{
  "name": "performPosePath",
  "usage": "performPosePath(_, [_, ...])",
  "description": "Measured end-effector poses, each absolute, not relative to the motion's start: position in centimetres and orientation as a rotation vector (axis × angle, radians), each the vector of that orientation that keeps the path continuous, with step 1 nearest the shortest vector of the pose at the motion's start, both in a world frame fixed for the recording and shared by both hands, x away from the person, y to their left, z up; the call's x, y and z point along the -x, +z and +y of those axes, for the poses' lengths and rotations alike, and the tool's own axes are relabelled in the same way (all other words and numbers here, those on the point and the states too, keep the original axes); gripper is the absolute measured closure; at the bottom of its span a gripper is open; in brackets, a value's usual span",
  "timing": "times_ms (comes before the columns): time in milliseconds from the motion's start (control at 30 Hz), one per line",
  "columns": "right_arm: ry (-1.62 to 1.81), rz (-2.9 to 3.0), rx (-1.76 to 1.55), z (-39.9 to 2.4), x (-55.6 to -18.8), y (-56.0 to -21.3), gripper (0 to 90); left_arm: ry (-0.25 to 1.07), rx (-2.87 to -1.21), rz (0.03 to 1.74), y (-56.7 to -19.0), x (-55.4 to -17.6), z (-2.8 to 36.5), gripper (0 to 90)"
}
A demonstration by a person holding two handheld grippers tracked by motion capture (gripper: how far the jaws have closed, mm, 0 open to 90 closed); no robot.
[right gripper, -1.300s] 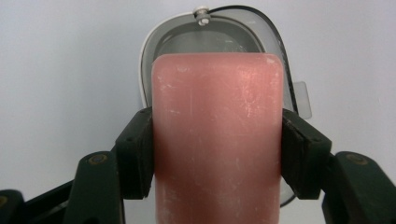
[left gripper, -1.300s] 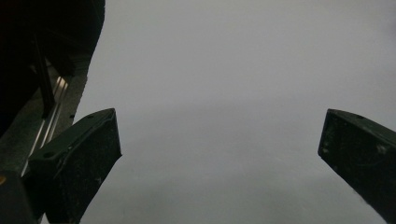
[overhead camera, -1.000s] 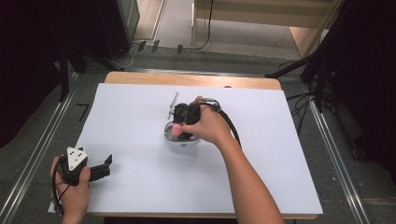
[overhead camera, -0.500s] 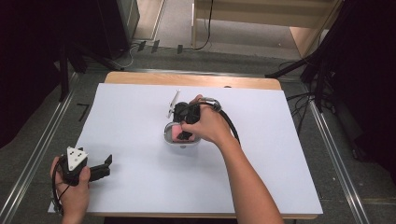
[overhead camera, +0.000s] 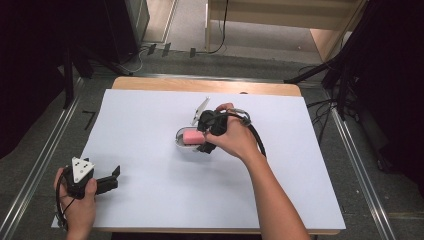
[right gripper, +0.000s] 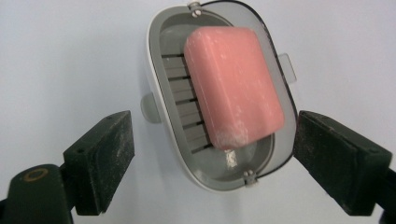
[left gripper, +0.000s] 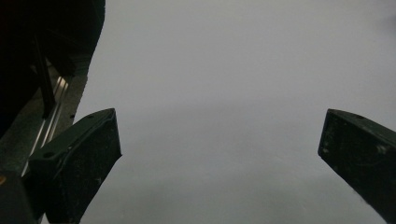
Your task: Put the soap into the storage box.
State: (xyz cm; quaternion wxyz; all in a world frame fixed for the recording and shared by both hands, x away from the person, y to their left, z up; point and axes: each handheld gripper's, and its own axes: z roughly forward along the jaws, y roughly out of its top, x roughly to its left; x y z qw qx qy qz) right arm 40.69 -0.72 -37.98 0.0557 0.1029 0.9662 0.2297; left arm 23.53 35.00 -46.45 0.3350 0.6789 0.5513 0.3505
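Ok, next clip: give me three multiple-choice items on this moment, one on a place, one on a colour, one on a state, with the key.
1. Where does the soap bar lie?
A. In the open soap dish
B. On the bare table beside the dish
C. Between the left gripper's jaws

2. What colour is the soap bar?
A. Green
B. Pink
C. Blue

3. How do the right gripper's jaws stand?
A. Pressed shut on the soap
B. Shut on the dish's lid
C. Apart, touching nothing

Key: 1 A, the bar rests on the dish's slatted grey insert. 2 B, it shows pink in the right gripper view and the high view. 3 C, the jaws have just been opening and stand either side of the dish's near end, clear of it.
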Motion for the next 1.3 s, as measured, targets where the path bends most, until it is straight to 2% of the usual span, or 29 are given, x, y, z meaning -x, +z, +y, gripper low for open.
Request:
performPosePath(67, [0.723,2.921,-0.332,-1.3,-40.4,-38.2,12.1,0.915,-1.771,1.439,-46.5,-23.5,35.0,0.0])
performPosePath(233, [0.743,2.907,-0.373,-2.8,-40.0,-38.8,0.0,0.915,-1.772,1.438,-46.5,-23.5,35.0,0.0])
performPosePath(1300, [0.816,2.814,-0.633,-11.3,-37.6,-41.5,0.0,0.923,-1.774,1.442,-46.5,-23.5,34.9,0.0])
